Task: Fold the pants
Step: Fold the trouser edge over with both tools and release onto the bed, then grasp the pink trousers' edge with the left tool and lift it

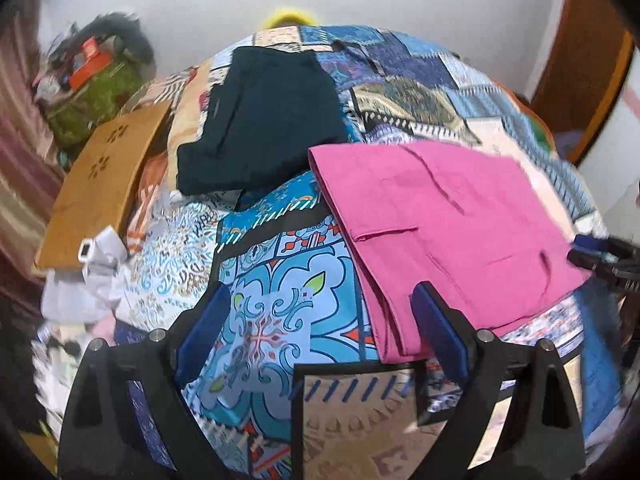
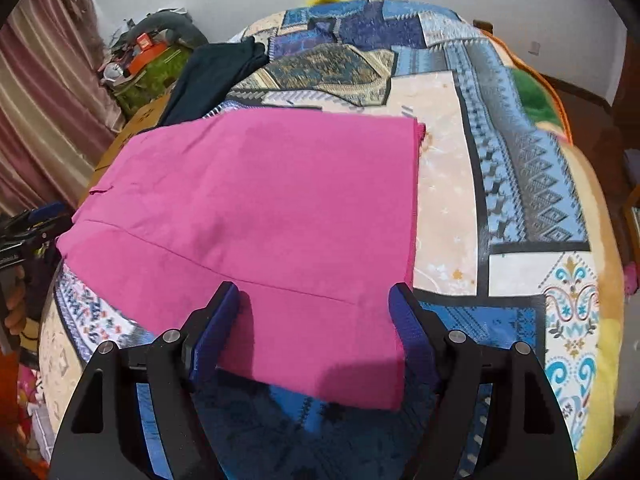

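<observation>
Currently your pink pants lie folded flat on the patterned bedspread, with a dark garment folded just beyond their far left corner. Your left gripper hangs with jaws wide apart and empty above the bedspread, its right finger over the pants' near edge. Your right gripper is wide too, straddling the near corner of the pants, pads clear of the cloth, gripping nothing.
</observation>
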`<state>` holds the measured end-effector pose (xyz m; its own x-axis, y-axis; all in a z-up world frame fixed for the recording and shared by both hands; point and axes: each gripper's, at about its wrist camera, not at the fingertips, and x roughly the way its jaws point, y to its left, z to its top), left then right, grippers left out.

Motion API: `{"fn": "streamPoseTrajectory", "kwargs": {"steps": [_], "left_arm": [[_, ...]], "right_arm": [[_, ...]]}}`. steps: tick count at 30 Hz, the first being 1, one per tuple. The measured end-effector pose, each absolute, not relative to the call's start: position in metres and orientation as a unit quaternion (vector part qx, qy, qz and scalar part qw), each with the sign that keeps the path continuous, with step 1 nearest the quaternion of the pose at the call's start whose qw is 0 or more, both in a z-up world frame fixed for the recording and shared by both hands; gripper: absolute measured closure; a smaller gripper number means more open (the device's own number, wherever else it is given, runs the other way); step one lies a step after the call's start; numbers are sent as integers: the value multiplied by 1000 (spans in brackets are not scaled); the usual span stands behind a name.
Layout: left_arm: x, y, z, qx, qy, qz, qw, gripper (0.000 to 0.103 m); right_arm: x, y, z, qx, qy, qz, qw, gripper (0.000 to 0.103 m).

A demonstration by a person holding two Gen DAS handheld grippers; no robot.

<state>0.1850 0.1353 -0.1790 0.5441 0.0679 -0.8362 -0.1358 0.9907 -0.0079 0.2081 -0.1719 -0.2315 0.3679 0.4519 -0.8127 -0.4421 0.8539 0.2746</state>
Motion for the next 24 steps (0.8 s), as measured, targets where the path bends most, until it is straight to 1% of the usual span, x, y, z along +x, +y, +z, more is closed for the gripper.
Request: {"fn": "streamPoseTrajectory", "kwargs": {"steps": [4, 6, 9, 11, 13, 15, 17, 21, 24], "left_arm": [[174, 136, -165, -98, 457, 45, 883, 10], [170, 131, -163, -116, 459, 37, 880, 10], [167, 122, -166, -124, 468, 30, 875, 10], [164, 116, -171, -130, 476, 25, 869, 10], [161, 112, -175, -140, 482, 16, 865, 13], [160, 109, -177, -147, 488, 7, 860, 21], [161, 106, -180, -158, 495, -4, 854, 23], [165, 104, -194, -194, 513, -23, 836, 25], [167, 105, -196, -219, 506, -26, 834, 25]], "right_arm": [[200, -155, -199, -5, 441, 291, 849, 29], [196, -141, -183, -8, 414, 309, 856, 29], [192, -121, -176, -13, 398, 333, 855, 29], [189, -104, -181, -25, 398, 344, 850, 29], [188, -92, -189, -40, 404, 345, 846, 29], [187, -83, -201, -52, 414, 340, 843, 29], [187, -78, -212, -55, 425, 337, 838, 29], [188, -81, -211, -48, 437, 340, 831, 29], [187, -82, -214, -38, 448, 344, 824, 28]]}}
